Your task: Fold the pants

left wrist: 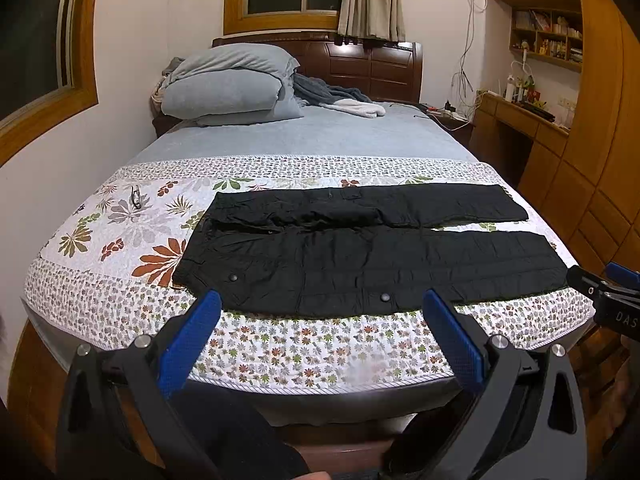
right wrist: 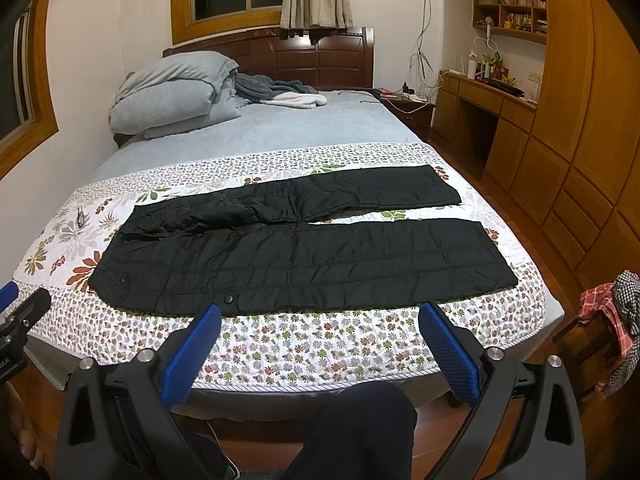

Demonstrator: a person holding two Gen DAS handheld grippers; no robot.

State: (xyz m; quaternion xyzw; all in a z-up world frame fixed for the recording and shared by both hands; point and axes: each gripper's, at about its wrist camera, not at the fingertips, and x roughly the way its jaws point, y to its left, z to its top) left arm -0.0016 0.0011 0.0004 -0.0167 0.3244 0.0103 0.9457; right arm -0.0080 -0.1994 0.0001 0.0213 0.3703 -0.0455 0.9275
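Since the pants (left wrist: 360, 252) lie fully spread on the quilt (left wrist: 280, 344) at the foot of the bed (left wrist: 320, 136), no fold is made yet; task looks to be at the very start. Waist is to the left, both legs run to the right, with a gap between them near the hems. Near leg sits close to the bed's front edge, far leg behind it. Fabric is mostly flat, with some bunching at the crotch and waist.

Left tool (left wrist: 322, 308) is spread wide and holds nothing; it hangs off the bed edge, in front of the pants' near edge, not touching. Right tool (right wrist: 320, 316) is likewise wide apart and empty, just short of the near leg's edge. In the left wrist view, the right tool shows at the right frame edge, near the hem end.

Left to do, as I judge it: everything. Likely bring one leg over the other lengthwise, then fold hem toward waist once or twice. Quilted fabric looks thick, so it may spring back or hold creases poorly.

Other stuff: pillows (left wrist: 228, 88) and a blanket (left wrist: 328, 94) at the head of the bed, well apart from the pants; a small dark item (left wrist: 137, 196) on the quilt left of the waist, too small to identify.
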